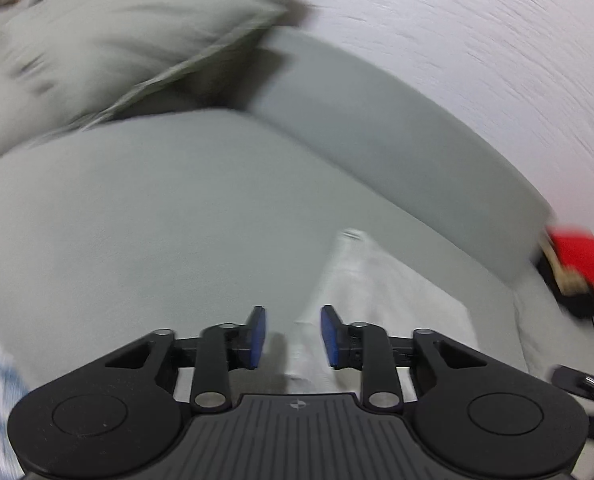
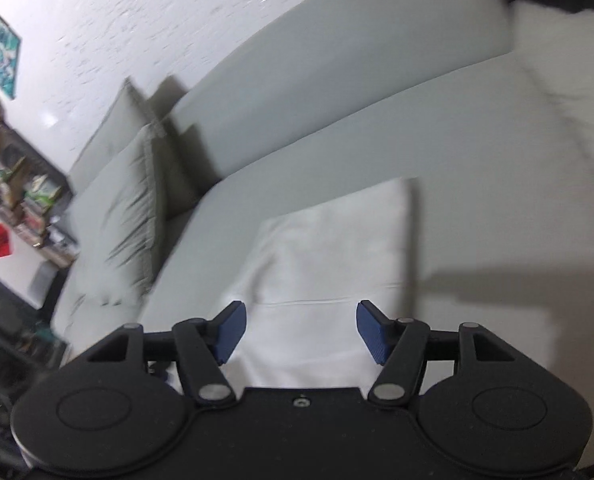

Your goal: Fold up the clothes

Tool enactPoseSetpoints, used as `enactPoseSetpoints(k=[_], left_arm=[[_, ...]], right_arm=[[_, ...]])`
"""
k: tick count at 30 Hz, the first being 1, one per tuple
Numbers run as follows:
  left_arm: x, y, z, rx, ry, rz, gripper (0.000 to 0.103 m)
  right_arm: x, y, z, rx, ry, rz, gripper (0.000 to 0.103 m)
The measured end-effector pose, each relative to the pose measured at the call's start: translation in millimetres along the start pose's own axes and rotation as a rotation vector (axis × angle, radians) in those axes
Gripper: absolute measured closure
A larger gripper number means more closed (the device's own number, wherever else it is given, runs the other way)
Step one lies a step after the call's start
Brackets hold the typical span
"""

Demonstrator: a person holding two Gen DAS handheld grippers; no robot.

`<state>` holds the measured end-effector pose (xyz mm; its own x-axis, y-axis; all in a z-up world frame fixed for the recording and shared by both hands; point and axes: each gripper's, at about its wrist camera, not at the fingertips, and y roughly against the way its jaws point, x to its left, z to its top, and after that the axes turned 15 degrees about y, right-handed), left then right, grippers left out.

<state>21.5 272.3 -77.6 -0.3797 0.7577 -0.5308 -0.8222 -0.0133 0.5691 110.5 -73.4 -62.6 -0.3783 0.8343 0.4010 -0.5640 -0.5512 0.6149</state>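
White folded cloth (image 2: 329, 248), grey sofa (image 2: 437, 152), blue-padded black gripper (image 2: 301, 332)

Both wrist cameras look forward and down along their fingers, close over a grey sofa (image 1: 157, 220). Both views share the folded white cloth (image 2: 329, 248) at six o'clock, the backrest (image 2: 337, 60) at twelve.

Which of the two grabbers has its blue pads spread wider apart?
The right gripper: its pads stand wide, open over the folded white cloth. The left gripper shows a narrower gap, with nothing pinched.
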Motion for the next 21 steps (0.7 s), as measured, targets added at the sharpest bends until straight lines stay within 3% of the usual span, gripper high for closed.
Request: enactPoseSetpoints(k=[1, 2, 3, 5, 7, 9, 11, 12, 15, 18, 21], left_arm=[[-11, -4, -1, 0.008, -0.066, -0.009, 0.092], [-23, -8, -3, 0.005, -0.131, -0.006, 0.093], [-35, -13, -5, -0.007, -0.195, 0.008, 0.093], [-53, -30, -7, 0.002, -0.284, 0.071, 0.093], [-61, -57, -9, 0.076, -0.321, 0.200, 0.093], [-60, -80, -10, 0.143, -0.320, 0.346, 0.093], [-57, -82, -10, 0.130, -0.322, 0.412, 0.085], [-55, -79, -10, 0.127, -0.315, 0.414, 0.085], [-43, -60, -8, 0.107, -0.262, 0.400, 0.085], [-32, -40, -7, 0.086, -0.186, 0.392, 0.085], [-24, -23, -6, 0.056, -0.106, 0.338, 0.085]], right_arm=[[-2, 0, -4, 0.006, 0.024, -0.024, 0.066], [-2, -1, -7, 0.013, 0.055, -0.048, 0.085], [1, -3, -9, 0.016, 0.091, -0.063, 0.090], [10, -7, -11, 0.013, 0.164, -0.073, 0.090], [23, -12, -13, 0.010, 0.242, -0.075, 0.089], [35, -23, -17, 0.032, 0.344, -0.111, 0.088], [40, -33, -32, 0.078, 0.424, -0.163, 0.088], [41, -38, -40, 0.101, 0.462, -0.188, 0.088], [45, -20, -61, 0.064, 0.534, -0.199, 0.088], [39, 7, -64, 0.049, 0.509, -0.183, 0.087], [28, 31, -60, 0.030, 0.429, -0.150, 0.087]])
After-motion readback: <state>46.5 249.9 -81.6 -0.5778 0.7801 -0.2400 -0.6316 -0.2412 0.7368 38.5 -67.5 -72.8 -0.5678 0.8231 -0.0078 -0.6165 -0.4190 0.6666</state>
